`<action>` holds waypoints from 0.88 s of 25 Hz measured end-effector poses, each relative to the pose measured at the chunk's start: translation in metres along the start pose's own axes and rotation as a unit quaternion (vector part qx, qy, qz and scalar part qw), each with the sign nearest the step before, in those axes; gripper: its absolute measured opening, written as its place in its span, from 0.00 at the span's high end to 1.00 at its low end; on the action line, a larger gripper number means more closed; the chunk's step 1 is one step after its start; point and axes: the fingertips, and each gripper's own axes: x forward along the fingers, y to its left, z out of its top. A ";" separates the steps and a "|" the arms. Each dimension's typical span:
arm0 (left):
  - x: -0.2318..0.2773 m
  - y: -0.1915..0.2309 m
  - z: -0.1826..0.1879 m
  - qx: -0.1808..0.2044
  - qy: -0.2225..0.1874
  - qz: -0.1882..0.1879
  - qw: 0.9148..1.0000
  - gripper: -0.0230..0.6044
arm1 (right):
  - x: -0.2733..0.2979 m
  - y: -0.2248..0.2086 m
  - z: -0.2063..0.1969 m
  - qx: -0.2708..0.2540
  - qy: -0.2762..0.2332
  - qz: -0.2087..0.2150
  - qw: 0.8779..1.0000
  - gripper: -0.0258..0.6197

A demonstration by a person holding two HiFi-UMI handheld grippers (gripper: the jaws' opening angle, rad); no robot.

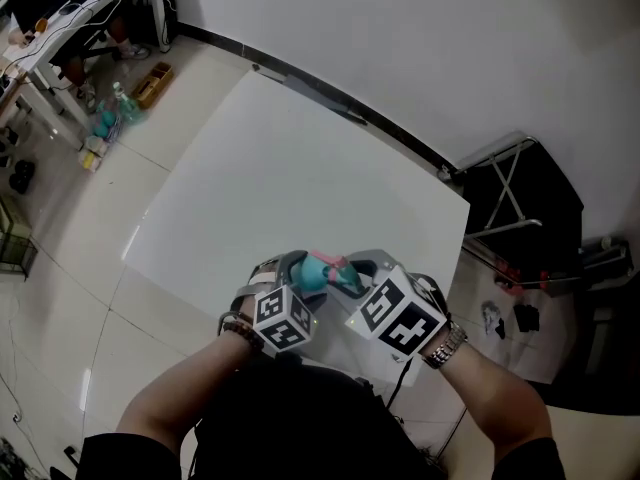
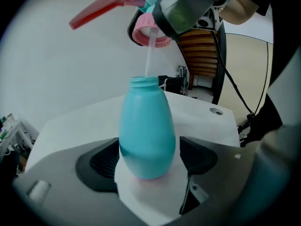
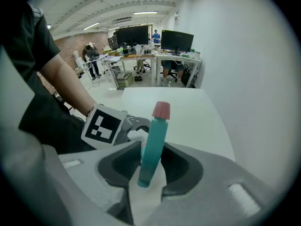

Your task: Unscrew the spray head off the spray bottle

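Over the near edge of the table [image 1: 300, 168], both grippers sit close together. The left gripper [image 2: 148, 159] is clamped around the belly of the teal bottle [image 2: 146, 126], which is upright with a bare neck. The right gripper [image 3: 150, 166] is squeezed onto the spray head [image 3: 154, 145], held just above the bottle and tilted. The pink collar [image 2: 146, 29] is clear of the neck, and the white tube [image 2: 149, 55] runs down to the bottle's mouth.

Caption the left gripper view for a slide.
Left gripper clamps the teal bottle; the freed spray head hangs above, tube reaching its neck.
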 end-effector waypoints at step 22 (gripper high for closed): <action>0.004 -0.001 -0.001 0.000 -0.008 -0.003 1.000 0.33 | 0.027 -0.003 -0.009 0.022 0.020 0.017 0.999 0.77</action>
